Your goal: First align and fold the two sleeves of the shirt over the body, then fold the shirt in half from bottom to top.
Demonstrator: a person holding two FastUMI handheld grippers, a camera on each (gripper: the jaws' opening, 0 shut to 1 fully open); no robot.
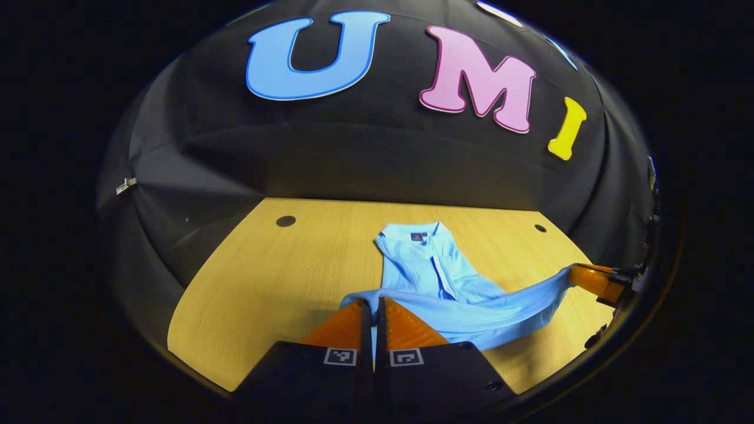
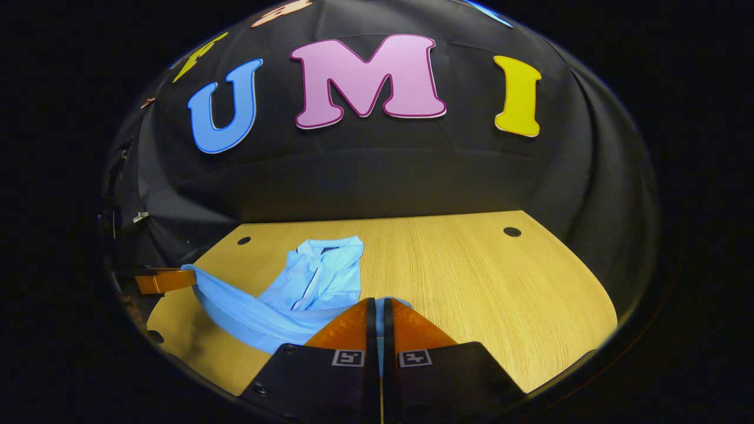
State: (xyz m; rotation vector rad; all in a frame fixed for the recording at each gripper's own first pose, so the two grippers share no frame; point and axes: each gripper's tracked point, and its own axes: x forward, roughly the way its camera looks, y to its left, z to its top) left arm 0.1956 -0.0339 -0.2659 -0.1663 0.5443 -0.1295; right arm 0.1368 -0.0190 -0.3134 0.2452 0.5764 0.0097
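Note:
A light blue polo shirt [image 1: 433, 268] lies on the wooden table [image 1: 277, 277], collar toward the far wall, sleeves folded over the body. Its bottom hem is lifted off the table and stretched between both grippers. In the left gripper view my left gripper [image 1: 373, 303] is shut on one hem corner, and the right gripper [image 1: 580, 274] pinches the other corner at the far right. In the right gripper view my right gripper [image 2: 380, 301] is shut on its hem corner of the shirt [image 2: 321, 277], and the left gripper [image 2: 177, 278] holds the far corner at the left edge.
The tabletop [image 2: 489, 282] has small dark round holes [image 1: 285, 221] [image 2: 512, 231] near its far corners. Black cloth walls close the booth behind and beside the table.

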